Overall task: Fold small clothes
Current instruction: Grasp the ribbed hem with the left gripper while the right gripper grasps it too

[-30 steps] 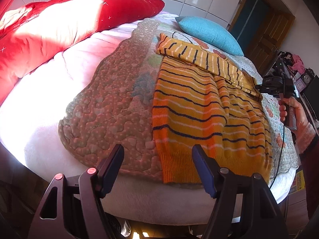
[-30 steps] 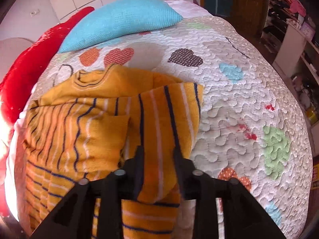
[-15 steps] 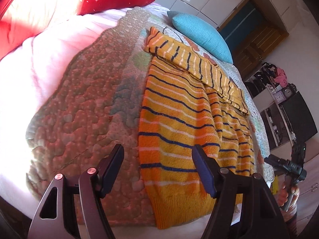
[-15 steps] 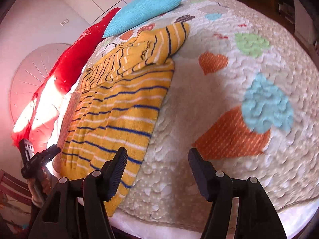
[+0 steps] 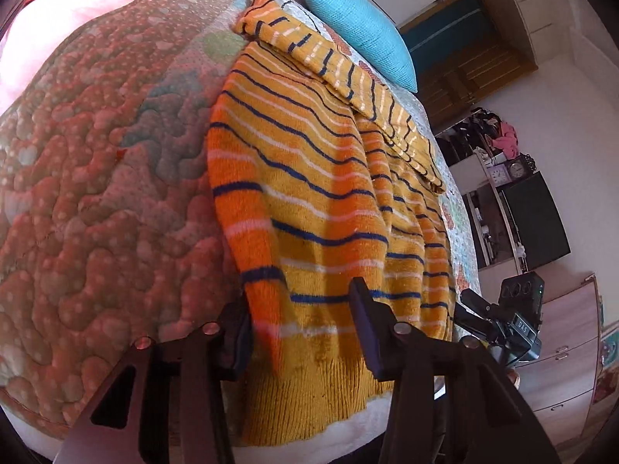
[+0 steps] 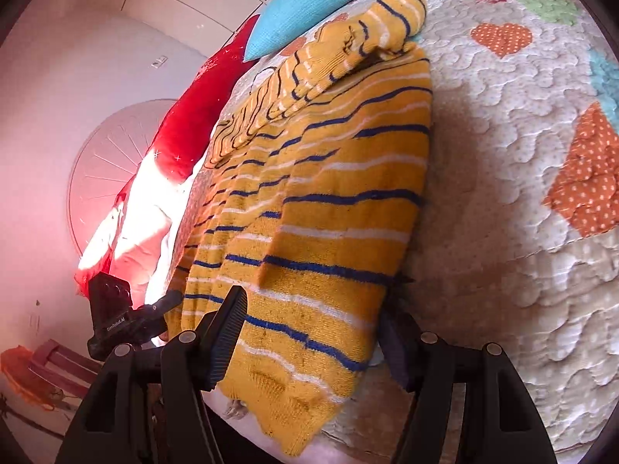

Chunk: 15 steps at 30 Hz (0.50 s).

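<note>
An orange-yellow knitted sweater point(image 5: 321, 178) with navy and white stripes lies flat on the quilted bedspread point(image 5: 96, 178), its sleeves folded across the top. My left gripper point(image 5: 300, 328) is low at the hem's left corner. Its jaws are closing with the hem between them, and the pads do not clearly press on it. In the right wrist view the sweater point(image 6: 340, 178) runs away from my right gripper point(image 6: 311, 338), which stands open astride the hem's right corner. Each view shows the other gripper at the far side of the hem: the right gripper point(image 5: 499, 317) and the left gripper point(image 6: 127, 321).
A turquoise pillow point(image 5: 359, 27) lies beyond the sweater's collar, with a red cushion point(image 6: 193, 116) beside it. The bed's edge runs just under the hem. Off the bed stand a shelf with clocks, a black screen point(image 5: 534, 220) and a wooden dresser point(image 5: 561, 348).
The right gripper let go of the sleeve, opened and swung down to the hem's right corner. The left gripper sank to the hem's left corner and its jaws narrowed.
</note>
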### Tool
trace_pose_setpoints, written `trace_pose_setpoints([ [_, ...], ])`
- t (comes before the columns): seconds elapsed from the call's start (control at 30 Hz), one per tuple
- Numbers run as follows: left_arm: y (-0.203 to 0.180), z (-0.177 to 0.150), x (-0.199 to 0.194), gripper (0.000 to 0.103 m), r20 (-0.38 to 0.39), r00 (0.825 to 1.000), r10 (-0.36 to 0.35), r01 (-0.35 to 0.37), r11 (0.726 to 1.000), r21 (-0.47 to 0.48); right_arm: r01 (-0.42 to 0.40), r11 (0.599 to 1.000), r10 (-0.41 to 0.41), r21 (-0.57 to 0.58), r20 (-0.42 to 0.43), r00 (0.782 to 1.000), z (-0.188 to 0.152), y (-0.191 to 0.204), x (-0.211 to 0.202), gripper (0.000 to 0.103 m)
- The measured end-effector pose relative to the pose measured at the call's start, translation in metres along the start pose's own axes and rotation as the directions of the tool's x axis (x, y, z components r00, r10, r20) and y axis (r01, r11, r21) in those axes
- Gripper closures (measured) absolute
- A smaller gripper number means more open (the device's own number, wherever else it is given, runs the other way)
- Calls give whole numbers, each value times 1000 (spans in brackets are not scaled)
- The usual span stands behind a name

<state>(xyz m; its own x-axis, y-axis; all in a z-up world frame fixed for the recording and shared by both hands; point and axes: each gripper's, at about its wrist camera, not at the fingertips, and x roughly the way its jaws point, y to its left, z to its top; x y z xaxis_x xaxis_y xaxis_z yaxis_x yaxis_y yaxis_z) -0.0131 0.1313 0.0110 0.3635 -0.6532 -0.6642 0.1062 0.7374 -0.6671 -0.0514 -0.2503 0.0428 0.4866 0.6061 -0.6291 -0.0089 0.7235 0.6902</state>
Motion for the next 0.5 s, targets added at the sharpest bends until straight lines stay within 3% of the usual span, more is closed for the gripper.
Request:
trace_pose_setpoints([
  [0.2, 3, -14, -7, 59, 19, 998, -57, 58, 998, -27, -186, 980, 187, 75, -15, 982, -24, 7, 11, 33],
  [0.33, 1, -21, -8, 59, 28, 998, -60, 61, 998, -27, -105, 994, 105, -22, 5, 994, -47, 30, 19, 33],
  [0.4, -1, -21, -6, 60, 29, 999, -39, 39, 999, -19, -48, 998, 49, -40, 26, 998, -50, 35, 21, 48],
  [0.43, 1, -22, -7, 74, 31, 999, -17, 17, 999, -27, -26, 999, 27, -22, 32, 999, -50, 34, 22, 56],
  [0.47, 4, -20, -5, 87, 25, 1000, 11, -10, 999, -48, -10, 1000, 9, 2, 32, 999, -49, 30, 23, 76],
  [0.5, 10, -19, -4, 95, 12, 1000, 19, -18, 997, -81, -4, 999, 3, 33, 29, 1000, -47, 23, 24, 87],
])
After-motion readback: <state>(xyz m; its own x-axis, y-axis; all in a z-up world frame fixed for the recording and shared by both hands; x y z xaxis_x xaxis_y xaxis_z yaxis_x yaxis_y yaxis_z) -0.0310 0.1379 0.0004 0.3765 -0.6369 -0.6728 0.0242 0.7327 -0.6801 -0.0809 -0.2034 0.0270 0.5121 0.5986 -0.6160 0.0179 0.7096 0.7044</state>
